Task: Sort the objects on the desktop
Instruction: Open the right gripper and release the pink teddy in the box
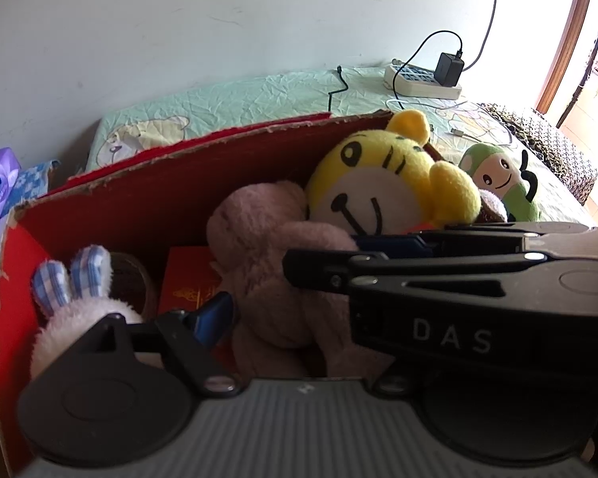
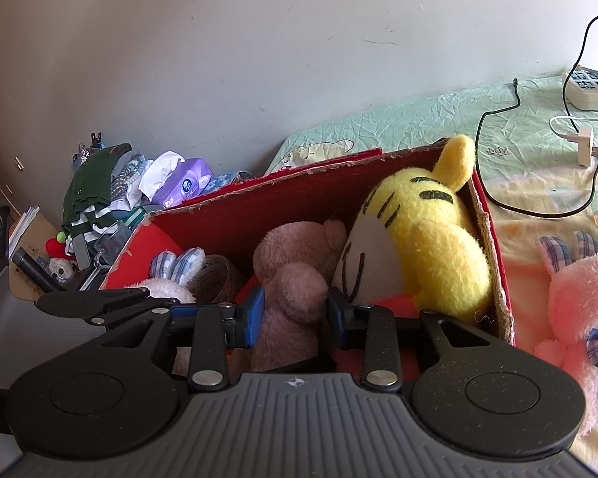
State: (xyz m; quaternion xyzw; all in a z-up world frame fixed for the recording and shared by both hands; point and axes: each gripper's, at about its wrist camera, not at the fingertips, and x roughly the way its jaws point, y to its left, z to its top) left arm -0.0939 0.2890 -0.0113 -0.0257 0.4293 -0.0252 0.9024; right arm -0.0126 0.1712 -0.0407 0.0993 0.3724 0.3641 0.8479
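A red cardboard box [image 1: 159, 199] [image 2: 259, 203] holds a yellow tiger plush [image 1: 378, 183] [image 2: 426, 239], a dusty pink bear [image 1: 267, 247] [image 2: 295, 275] and a white bunny with blue checked ears [image 1: 79, 279] [image 2: 175, 267]. My right gripper [image 2: 295, 318] is shut on the pink bear, its blue pads pressing both sides. In the left wrist view it crosses in from the right [image 1: 331, 255]. My left gripper [image 1: 303, 314] reaches into the box; its left pad [image 1: 213, 314] lies against the bear, and its right finger is hidden behind the right gripper.
A green mushroom plush [image 1: 498, 179] and a pink bunny [image 2: 578, 306] lie on the bed right of the box. A power strip [image 1: 418, 79] with cables sits behind. Tape roll [image 2: 219, 279] and small red packet [image 1: 191, 279] lie in the box. Tissues [image 2: 187, 181] and clothes [image 2: 99, 187] are piled left.
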